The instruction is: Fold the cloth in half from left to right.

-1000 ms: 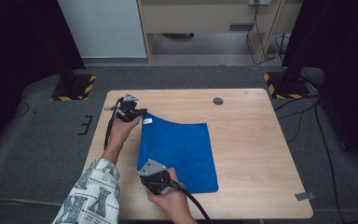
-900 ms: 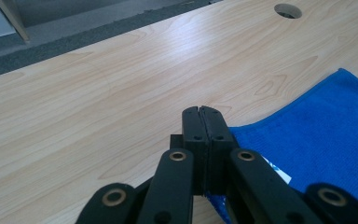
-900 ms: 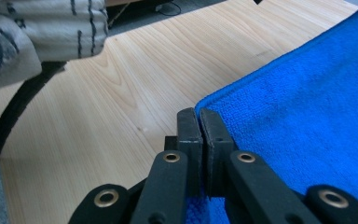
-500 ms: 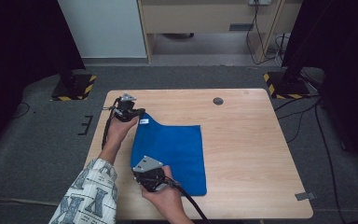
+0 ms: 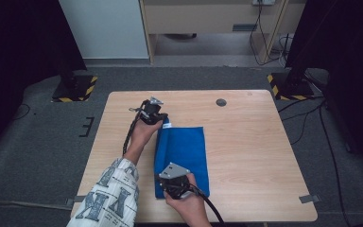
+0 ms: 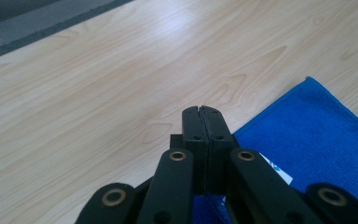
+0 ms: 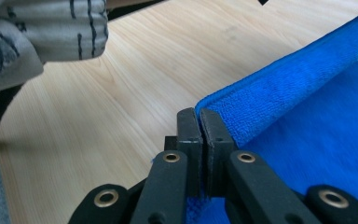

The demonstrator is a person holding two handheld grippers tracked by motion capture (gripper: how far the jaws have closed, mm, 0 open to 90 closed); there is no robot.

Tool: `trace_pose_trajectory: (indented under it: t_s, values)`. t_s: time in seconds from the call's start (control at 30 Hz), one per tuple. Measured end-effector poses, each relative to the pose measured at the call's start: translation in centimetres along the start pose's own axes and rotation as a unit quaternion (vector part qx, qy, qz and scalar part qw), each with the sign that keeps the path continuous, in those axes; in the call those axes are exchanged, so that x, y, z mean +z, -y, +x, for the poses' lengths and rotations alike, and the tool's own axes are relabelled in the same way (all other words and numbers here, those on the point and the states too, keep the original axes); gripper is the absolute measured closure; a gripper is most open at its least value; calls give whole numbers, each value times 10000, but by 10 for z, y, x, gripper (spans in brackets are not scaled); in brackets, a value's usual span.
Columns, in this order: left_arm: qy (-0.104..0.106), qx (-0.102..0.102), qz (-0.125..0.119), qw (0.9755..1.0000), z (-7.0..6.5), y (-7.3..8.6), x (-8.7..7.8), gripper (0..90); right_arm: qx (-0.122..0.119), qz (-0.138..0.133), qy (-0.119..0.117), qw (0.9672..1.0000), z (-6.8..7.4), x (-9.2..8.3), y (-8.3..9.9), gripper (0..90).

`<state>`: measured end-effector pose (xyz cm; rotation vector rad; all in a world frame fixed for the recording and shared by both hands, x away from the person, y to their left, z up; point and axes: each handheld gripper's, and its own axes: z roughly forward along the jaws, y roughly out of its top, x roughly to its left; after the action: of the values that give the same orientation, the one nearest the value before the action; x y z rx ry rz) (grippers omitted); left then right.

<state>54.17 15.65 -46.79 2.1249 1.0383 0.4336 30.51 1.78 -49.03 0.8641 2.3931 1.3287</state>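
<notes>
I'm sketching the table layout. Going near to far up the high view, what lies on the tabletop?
Right gripper at the blue cloth's near edge → blue cloth → left gripper at its far corner → small dark round disc.

Your cloth point(image 5: 183, 158) is a solid bright blue, with a small white label point(image 6: 275, 171) carrying blue print at its far corner. It lies on your table point(image 5: 250, 142), a pale light-wood surface with darker grain lines. Both grippers, left point(image 5: 152, 112) and right point(image 5: 174, 178), are black, and the right one carries a grey plate on top. Your sleeve point(image 5: 108, 198), left of the cloth, is white with a dark blocky pattern. Beyond the table the floor point(image 5: 42, 137) is grey, and two black bases point(image 5: 73, 88) there have yellow-and-black hazard stripes.
</notes>
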Motion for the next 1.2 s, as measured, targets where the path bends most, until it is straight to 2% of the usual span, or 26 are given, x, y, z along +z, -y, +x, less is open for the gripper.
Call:
trace_pose_trajectory:
  t_s: [0.2, 0.53, 0.73, 0.9, 1.2]
  values:
    - [91, 87, 115, 9999, -21, -6, 19, 892, 117, 85, 49, 9999, -12, -11, 17, 878]
    - [206, 158, 137, 9996, -44, -15, 32, 891, 156, 148, 78, 9997, -24, -27, 27, 876]
    - [237, 175, 141, 9995, -53, -18, 39, 891, 187, 236, 160, 9994, -34, -38, 37, 875]
    - [251, 101, 152, 9995, -58, -19, 46, 891, 257, 274, 189, 9991, -41, -45, 44, 873]
    - [135, 33, 52, 9999, -68, -24, 53, 892, 353, 312, 267, 9985, -55, -55, 53, 869]
